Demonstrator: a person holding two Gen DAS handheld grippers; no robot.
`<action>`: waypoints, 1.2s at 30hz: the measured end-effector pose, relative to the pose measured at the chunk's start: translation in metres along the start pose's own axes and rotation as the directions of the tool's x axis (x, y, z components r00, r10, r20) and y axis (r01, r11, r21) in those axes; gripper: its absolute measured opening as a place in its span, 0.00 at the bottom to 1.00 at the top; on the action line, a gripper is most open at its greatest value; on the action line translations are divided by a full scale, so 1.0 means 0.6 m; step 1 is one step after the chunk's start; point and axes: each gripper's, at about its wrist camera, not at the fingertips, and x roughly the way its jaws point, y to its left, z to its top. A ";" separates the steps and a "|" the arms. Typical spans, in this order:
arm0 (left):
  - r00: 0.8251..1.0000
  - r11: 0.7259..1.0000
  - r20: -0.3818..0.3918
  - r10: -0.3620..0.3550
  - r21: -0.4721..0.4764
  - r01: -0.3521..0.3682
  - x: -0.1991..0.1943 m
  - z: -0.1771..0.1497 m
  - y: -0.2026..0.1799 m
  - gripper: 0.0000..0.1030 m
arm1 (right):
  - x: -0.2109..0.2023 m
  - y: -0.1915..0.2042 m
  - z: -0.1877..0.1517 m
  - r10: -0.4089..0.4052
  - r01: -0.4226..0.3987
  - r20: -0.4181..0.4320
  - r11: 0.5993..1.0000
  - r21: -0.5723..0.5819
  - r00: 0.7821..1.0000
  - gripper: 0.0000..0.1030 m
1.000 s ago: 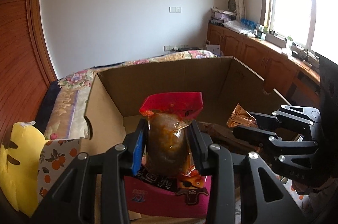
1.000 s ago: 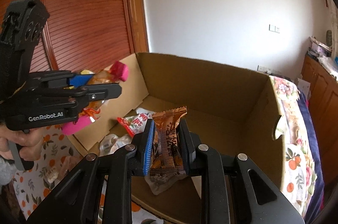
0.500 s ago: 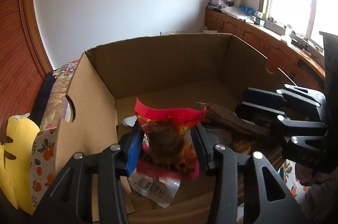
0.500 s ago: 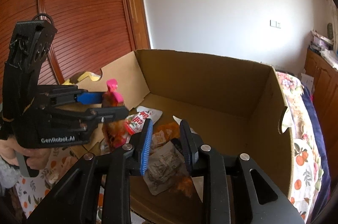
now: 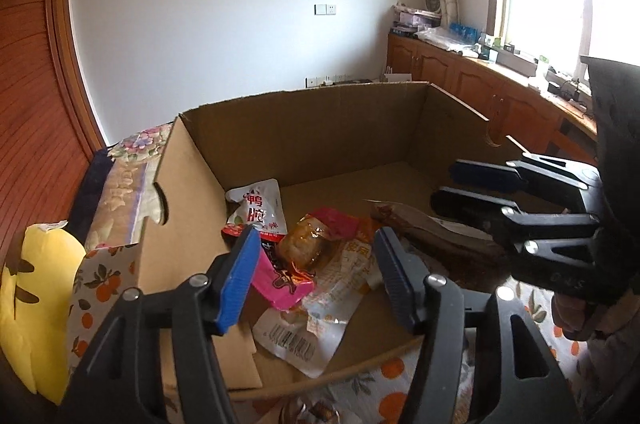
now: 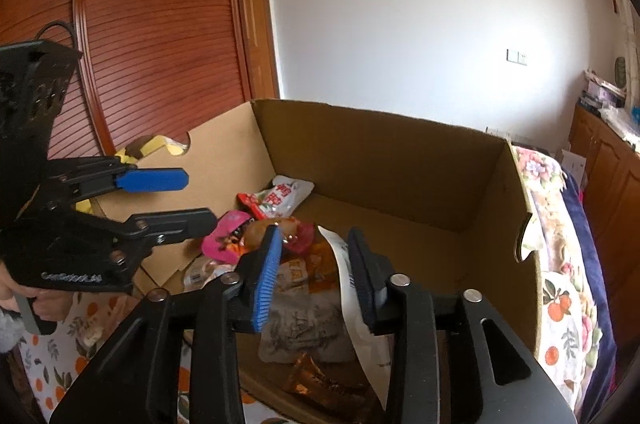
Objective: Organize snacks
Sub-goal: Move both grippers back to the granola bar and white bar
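Both grippers hang over the near edge of the cardboard box. The left gripper has just been opening; its jaws stand wide and hold nothing, with the pink-edged snack packet lying loose in the box beyond them. The right gripper has also just been opening, its jaws narrowly parted and empty above the heap of snack packets at the box's near left corner.

Brown cardboard box holds a pink-edged clear packet, a red-and-white pouch and an orange-and-white packet; the cloth is white with oranges; beside it, a yellow cushion
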 end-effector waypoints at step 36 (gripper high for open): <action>0.987 0.996 -0.156 0.032 -0.076 -0.044 -0.104 -0.253 0.049 0.61 | -0.070 0.137 -0.148 0.043 -0.039 -0.222 0.999 0.021 0.974 0.65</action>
